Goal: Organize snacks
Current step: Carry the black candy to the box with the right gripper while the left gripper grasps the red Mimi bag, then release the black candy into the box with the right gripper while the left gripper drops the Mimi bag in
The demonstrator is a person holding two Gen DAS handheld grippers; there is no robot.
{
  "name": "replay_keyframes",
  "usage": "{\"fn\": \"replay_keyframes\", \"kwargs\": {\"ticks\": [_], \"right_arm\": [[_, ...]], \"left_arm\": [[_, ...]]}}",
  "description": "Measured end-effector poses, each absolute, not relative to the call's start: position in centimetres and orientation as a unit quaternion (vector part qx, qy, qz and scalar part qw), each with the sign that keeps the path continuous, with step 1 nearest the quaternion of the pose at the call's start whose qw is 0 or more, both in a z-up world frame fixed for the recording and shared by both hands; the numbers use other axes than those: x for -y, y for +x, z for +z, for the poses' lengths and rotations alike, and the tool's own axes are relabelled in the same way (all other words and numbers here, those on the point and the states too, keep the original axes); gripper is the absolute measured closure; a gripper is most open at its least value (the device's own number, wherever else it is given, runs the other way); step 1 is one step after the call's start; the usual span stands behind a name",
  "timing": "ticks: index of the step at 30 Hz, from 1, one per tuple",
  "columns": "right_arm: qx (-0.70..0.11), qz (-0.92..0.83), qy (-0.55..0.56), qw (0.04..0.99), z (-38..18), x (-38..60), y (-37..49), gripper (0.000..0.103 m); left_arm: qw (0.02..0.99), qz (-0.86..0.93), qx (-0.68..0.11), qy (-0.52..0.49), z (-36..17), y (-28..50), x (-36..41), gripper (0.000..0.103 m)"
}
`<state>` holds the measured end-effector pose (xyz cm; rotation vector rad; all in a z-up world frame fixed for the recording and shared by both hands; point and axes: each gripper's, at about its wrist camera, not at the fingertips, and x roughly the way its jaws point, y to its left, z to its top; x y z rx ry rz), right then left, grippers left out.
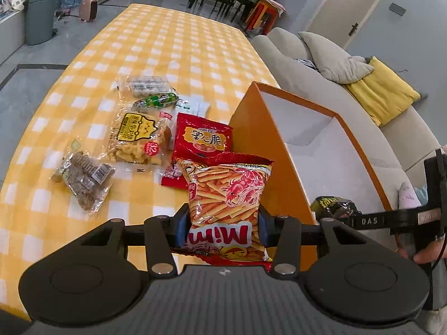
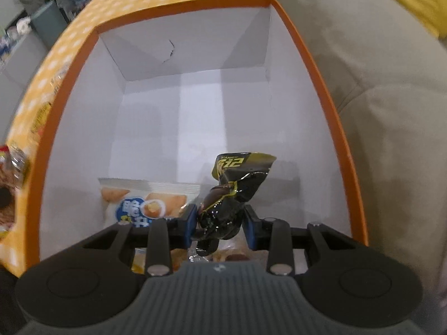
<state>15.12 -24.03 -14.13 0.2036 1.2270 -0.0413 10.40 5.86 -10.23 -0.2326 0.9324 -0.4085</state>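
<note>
My left gripper (image 1: 220,230) is shut on an orange Mimi shrimp-stick bag (image 1: 226,195), held above the table just left of the orange box (image 1: 259,128). In the right wrist view my right gripper (image 2: 220,223) is shut on a crumpled black and yellow snack packet (image 2: 232,198), inside the white-lined orange box (image 2: 321,89). A white and blue snack bag (image 2: 145,201) lies on the box floor below it. In the left wrist view the black packet (image 1: 332,208) and the right gripper show over the box's near corner.
On the yellow checked tablecloth (image 1: 156,44) lie a red packet (image 1: 202,138), a clear bag of yellow snacks (image 1: 137,139), a clear bag of brown pieces (image 1: 83,178), a green sausage (image 1: 156,101) and a small dark-bead pack (image 1: 145,83). A grey sofa (image 1: 329,64) runs along the right.
</note>
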Motion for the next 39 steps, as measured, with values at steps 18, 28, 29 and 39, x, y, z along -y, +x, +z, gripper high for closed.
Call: {"fn": "replay_keyframes", "kwargs": {"ticks": [18,28,29,39], "right_arm": [[-0.527,0.006,0.175,0.832,-10.0,26.2,12.8,0.055],[-0.406,0.000,0.232,0.884,-5.3,31.8,8.8,0.049],[-0.402,-0.002,0.244,0.883,-5.4,32.5,8.5,0.049],[-0.391,0.005,0.297,0.871,-7.0,35.2,8.1,0.049]], "left_arm": [[0.869,-0.217,-0.424,-0.135,-6.9,8.4,-4.6,0.050],[0.790,-0.281,-0.501,-0.215,-6.1,9.8,6.0,0.050],[0.786,-0.282,-0.509,-0.208,-6.6,10.2,7.5,0.050],[0.783,-0.229,-0.567,-0.114,-12.2,12.4,16.8,0.050]]}}
